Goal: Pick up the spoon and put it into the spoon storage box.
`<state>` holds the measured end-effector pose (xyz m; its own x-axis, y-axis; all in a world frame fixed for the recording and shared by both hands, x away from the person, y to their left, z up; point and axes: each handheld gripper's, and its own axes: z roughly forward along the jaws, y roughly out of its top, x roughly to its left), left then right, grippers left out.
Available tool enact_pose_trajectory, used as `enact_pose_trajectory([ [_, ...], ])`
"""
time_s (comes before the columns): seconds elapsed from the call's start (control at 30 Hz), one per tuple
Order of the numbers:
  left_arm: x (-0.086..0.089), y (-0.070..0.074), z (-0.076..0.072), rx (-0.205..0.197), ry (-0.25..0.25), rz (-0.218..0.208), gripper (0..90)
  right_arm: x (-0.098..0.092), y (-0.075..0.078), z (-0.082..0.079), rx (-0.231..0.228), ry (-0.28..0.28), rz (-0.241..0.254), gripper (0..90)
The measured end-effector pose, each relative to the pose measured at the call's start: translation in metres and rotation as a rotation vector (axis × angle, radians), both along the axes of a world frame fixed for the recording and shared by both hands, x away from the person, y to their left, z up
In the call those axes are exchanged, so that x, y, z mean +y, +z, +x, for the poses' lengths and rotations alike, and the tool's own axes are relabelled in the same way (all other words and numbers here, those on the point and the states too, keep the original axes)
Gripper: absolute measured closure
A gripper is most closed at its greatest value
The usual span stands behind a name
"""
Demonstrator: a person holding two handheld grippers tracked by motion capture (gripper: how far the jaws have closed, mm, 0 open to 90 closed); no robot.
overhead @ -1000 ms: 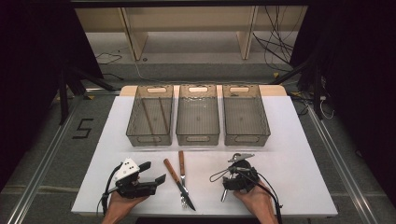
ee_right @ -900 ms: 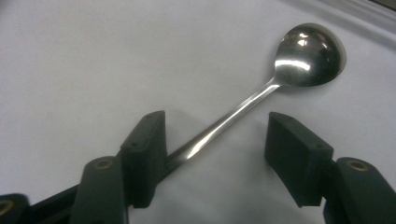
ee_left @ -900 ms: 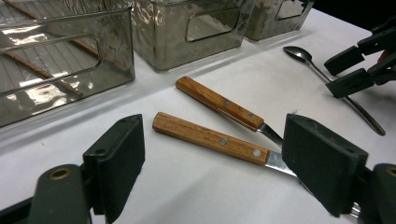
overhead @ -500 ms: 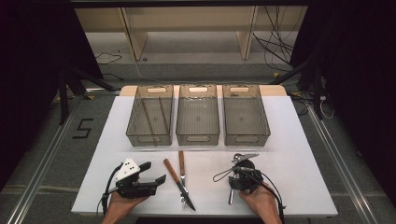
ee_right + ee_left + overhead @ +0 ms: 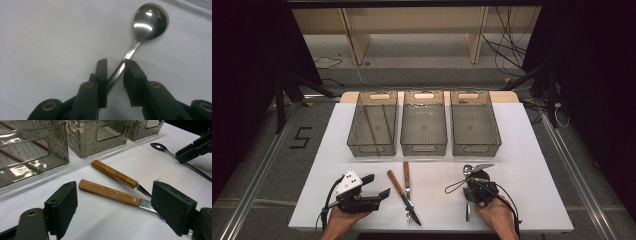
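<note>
A steel spoon [image 5: 467,215] lies on the white table at the near right, bowl [image 5: 150,21] pointing away from me. My right gripper [image 5: 474,179] sits low over it. Its jaws [image 5: 113,62] have just been closing and stand narrow on either side of the thin handle, with a gap still showing between the pads. My left gripper [image 5: 377,185] rests at the near left, open and holding nothing [image 5: 113,195]. Just beyond it lie two wooden-handled pieces of cutlery [image 5: 110,192], crossed at their metal ends [image 5: 404,192].
Three clear grey bins [image 5: 424,148] stand side by side across the middle of the table. The left one [image 5: 357,135] holds thin brown sticks. The table's near edge runs right by both hands. The left gripper view catches the right gripper [image 5: 192,147] and the spoon [image 5: 158,146] at upper right.
The right gripper's jaws have drawn together from wide apart to a narrow gap around the spoon's handle. The left hand and its gripper have not moved.
</note>
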<state>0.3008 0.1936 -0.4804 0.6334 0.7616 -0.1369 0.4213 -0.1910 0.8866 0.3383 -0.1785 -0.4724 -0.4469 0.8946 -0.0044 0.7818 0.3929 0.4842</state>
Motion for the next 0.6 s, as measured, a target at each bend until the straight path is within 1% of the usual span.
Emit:
enact_pose_trajectory([
  [0.07, 0.000, 0.000, 0.000, 0.000, -0.003, 0.003, 21.2, -0.003, 0.001, 0.001, 0.004, -0.008, -0.005, 76.3],
  [0.2, 0.000, 0.000, 0.000, -0.001, -0.003, 0.002, 21.2, -0.010, 0.001, 0.002, 0.014, -0.024, -0.001, 78.7],
  [0.3, 0.000, 0.000, 0.000, -0.002, -0.003, 0.001, 21.2, -0.015, 0.002, 0.002, 0.013, -0.041, -0.011, 81.0],
  [0.4, 0.000, 0.000, 0.000, -0.002, -0.002, 0.000, 21.2, -0.023, 0.003, 0.004, 0.021, -0.065, 0.002, 83.2],
  [0.53, -0.001, 0.000, 0.000, -0.002, -0.003, 0.000, 21.2, -0.032, 0.004, 0.006, 0.022, -0.085, 0.007, 84.7],
  [0.6, -0.001, 0.000, 0.000, -0.003, -0.002, 0.000, 21.2, -0.034, 0.004, 0.006, 0.021, -0.082, 0.011, 84.8],
])
